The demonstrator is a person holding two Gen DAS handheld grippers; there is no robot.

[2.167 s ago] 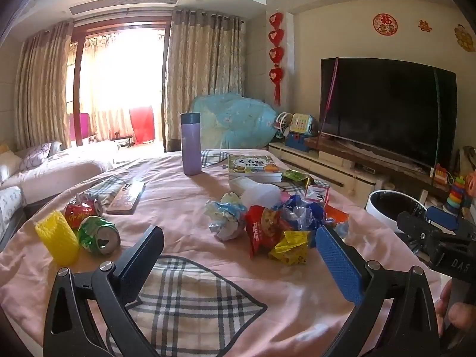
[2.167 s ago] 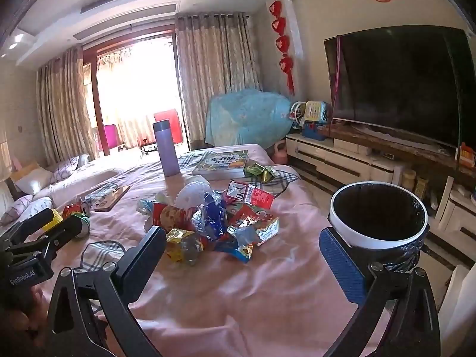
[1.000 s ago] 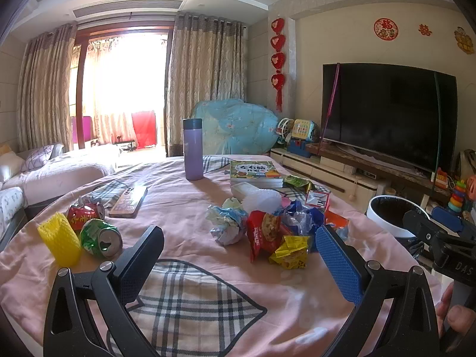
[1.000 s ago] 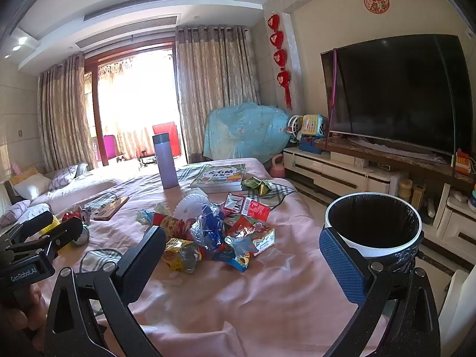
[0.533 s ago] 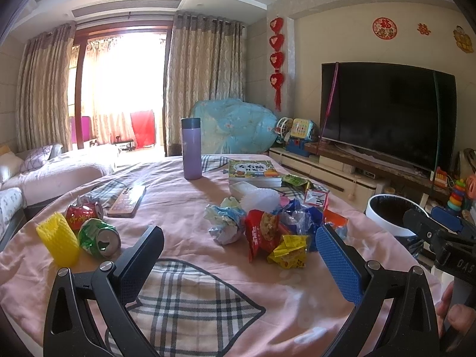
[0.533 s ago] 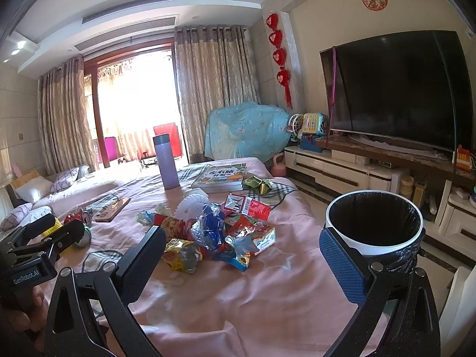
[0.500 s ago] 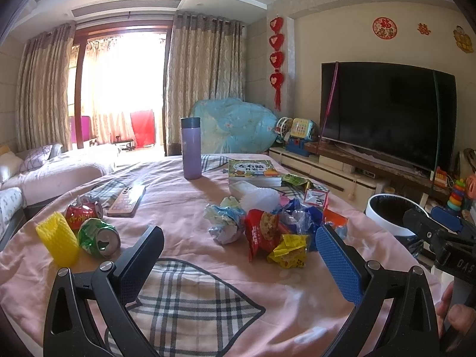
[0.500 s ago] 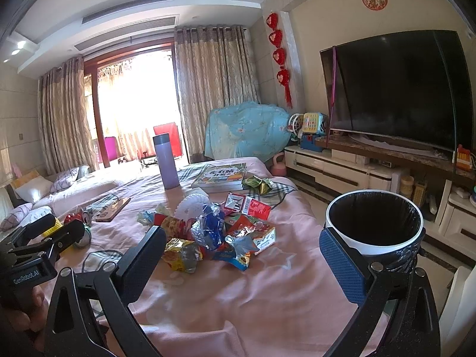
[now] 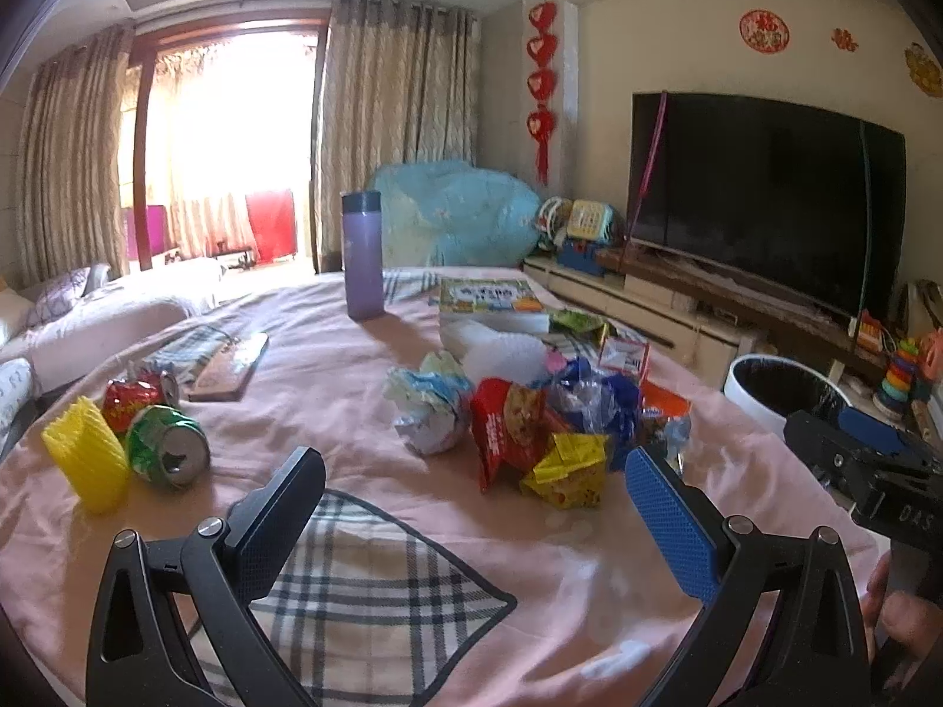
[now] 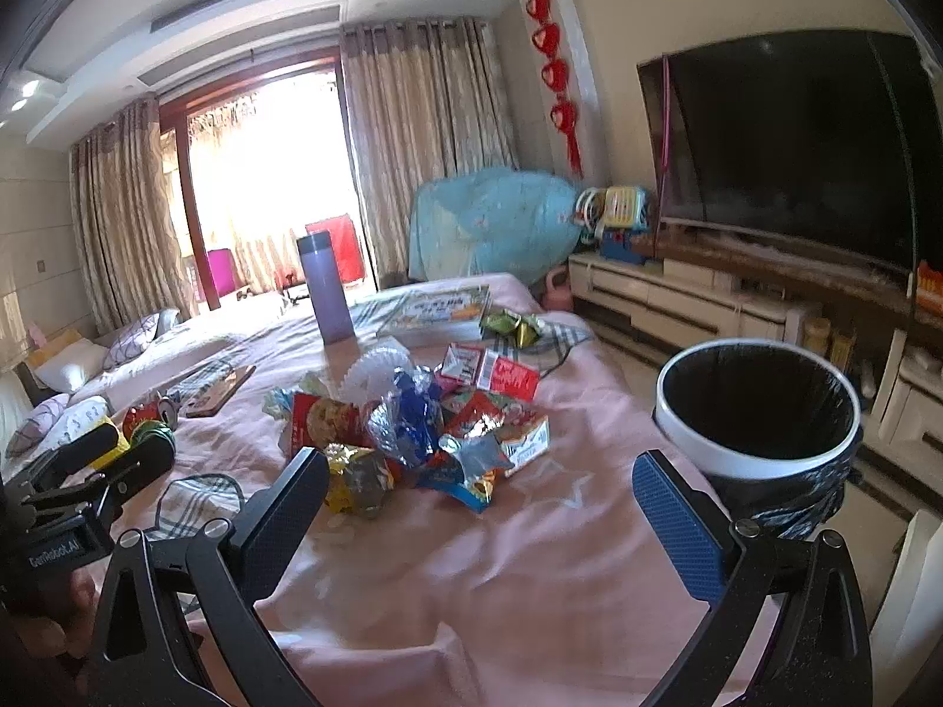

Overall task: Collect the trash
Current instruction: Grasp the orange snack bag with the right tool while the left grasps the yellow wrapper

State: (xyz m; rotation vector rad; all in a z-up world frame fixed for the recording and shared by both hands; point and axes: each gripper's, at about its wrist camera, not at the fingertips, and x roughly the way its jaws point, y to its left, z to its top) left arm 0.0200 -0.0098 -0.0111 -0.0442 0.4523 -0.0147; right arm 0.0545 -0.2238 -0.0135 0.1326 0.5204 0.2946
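Note:
A pile of crumpled snack wrappers (image 9: 530, 418) lies mid-table on the pink cloth; it also shows in the right wrist view (image 10: 412, 430). Two crushed cans (image 9: 159, 430) and a yellow foam sleeve (image 9: 88, 459) lie at the left. A white bin (image 10: 760, 412) with a black liner stands off the table's right edge; it also shows in the left wrist view (image 9: 778, 389). My left gripper (image 9: 471, 506) is open and empty, short of the pile. My right gripper (image 10: 480, 506) is open and empty, just before the pile, with the bin to its right.
A purple flask (image 9: 362, 253), a book (image 9: 489, 297) and a wooden board (image 9: 230, 365) lie on the table beyond the trash. A TV (image 9: 760, 194) on a low cabinet lines the right wall. A sofa (image 9: 88, 324) stands at the left.
The right wrist view has shifted: the pile and bin look closer and lower, and the frame is blurred by motion. The left gripper has barely moved. Both stay open.

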